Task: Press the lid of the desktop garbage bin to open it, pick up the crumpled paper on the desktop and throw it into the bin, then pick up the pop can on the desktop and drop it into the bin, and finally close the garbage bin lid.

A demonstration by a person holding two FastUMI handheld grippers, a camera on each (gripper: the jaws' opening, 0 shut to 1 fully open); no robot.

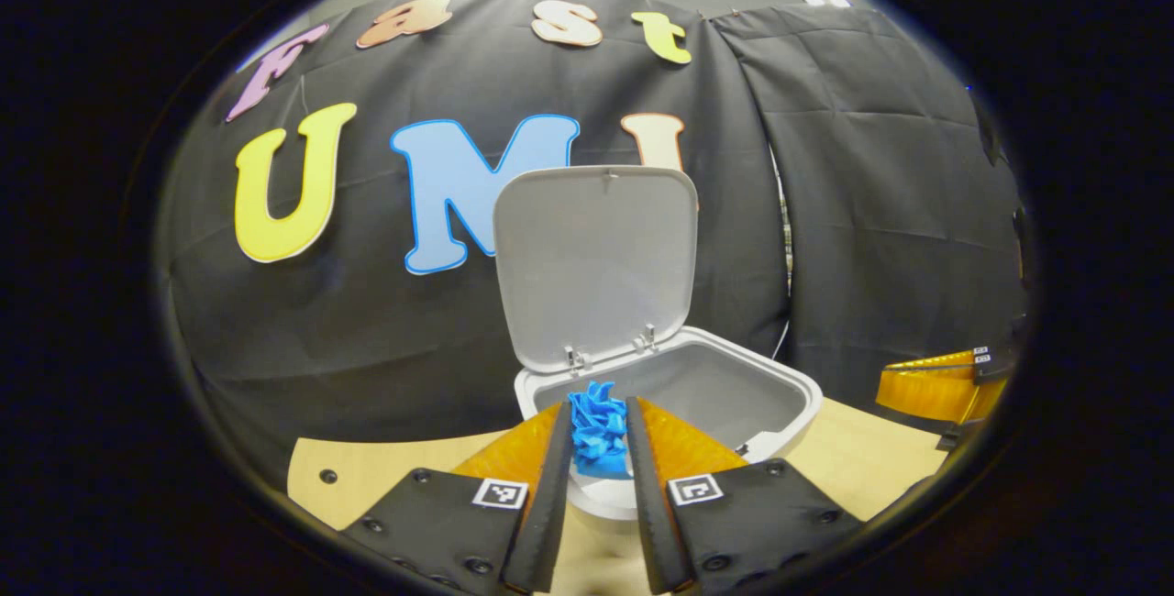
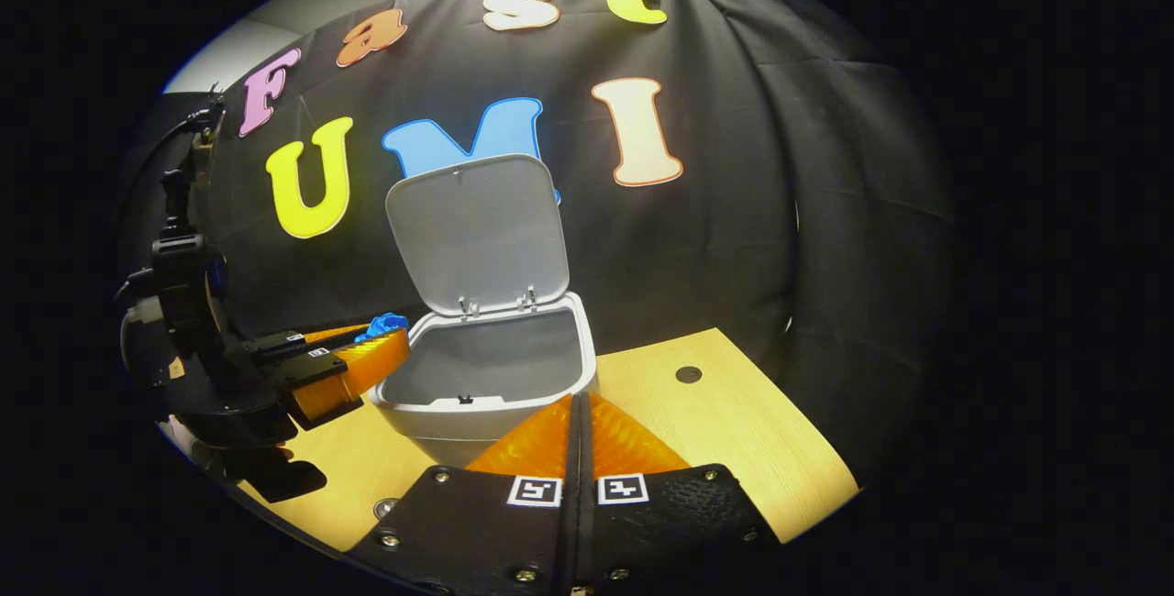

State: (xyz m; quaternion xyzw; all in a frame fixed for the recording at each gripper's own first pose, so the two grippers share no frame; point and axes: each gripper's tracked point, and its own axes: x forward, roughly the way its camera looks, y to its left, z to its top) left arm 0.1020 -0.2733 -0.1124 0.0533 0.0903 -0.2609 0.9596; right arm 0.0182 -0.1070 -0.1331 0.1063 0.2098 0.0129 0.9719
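The left tool (image 1: 598, 435) is gripping the blue crumpled paper (image 1: 597, 428) between both fingers, hovering at the near-left rim of the open bin (image 2: 486, 367), whose lid (image 2: 475, 231) is standing upright at the far side. It should be carrying the paper farther over the opening before letting go. The right tool (image 2: 578, 426) is waiting fully closed and empty, near the bin's front, above the worktop (image 2: 734, 422).
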